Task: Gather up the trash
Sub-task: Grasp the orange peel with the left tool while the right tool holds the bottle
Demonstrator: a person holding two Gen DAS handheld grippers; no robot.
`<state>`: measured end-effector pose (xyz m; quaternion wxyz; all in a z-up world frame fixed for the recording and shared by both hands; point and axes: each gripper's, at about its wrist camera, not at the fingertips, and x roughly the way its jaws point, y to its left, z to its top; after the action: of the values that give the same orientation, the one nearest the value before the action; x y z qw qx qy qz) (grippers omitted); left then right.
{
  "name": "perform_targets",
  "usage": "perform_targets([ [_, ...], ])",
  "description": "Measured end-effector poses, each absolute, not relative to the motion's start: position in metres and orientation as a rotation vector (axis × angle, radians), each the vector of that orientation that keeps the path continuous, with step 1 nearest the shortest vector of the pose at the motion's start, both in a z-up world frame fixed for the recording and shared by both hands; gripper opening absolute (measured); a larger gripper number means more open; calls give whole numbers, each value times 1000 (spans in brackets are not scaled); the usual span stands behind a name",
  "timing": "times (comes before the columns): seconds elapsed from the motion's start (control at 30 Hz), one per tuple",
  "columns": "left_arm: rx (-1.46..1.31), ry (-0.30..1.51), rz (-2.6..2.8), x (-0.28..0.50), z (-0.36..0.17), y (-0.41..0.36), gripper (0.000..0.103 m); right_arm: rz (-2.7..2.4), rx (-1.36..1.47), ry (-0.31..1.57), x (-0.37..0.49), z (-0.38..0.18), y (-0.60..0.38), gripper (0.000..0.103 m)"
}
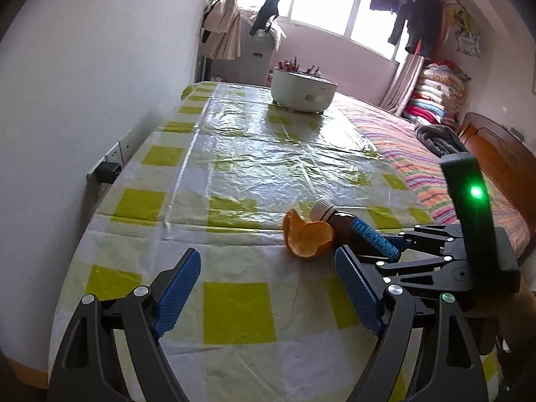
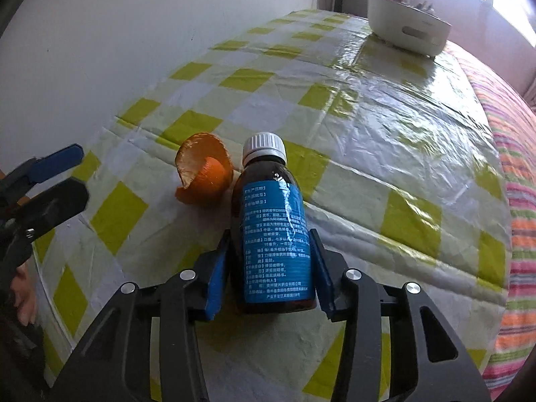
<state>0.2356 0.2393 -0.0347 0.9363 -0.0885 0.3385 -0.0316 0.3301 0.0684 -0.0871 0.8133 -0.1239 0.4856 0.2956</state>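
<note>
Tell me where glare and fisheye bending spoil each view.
Left wrist view: the window is blown out, glare streaks the tablecloth, and the wall bows. Right wrist view: glare whitens the tablecloth's far right, edges curve, yet the bottle label stays sharp.

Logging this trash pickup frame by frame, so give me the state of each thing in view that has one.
brown bottle: capped, lying on the tablecloth, clamped between the right gripper's pads
right gripper: shut on the bottle
left gripper: open, empty
orange peel: curled, loose on the cloth beside the bottle
white pot: upright at the far end
</note>
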Motion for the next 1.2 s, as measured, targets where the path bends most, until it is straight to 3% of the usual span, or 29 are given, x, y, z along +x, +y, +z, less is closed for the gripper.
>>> perform_targets([
  [0.8,15,792,-109,309,-65,174,80,616,69,870,251,-34,-44,42],
  [0.87,13,795,-107,312,-66,174,68,616,88,860,246,-32,-49,42],
  [0.9,14,798,-96,313,-66,174,55,617,93,858,243,-31,-50,42],
  [1.0,-13,812,-92,316,-68,179,33,615,115,849,236,-28,-54,42],
  [1.2,-6,798,-87,311,-65,178,25,599,129,822,222,-19,-64,42],
])
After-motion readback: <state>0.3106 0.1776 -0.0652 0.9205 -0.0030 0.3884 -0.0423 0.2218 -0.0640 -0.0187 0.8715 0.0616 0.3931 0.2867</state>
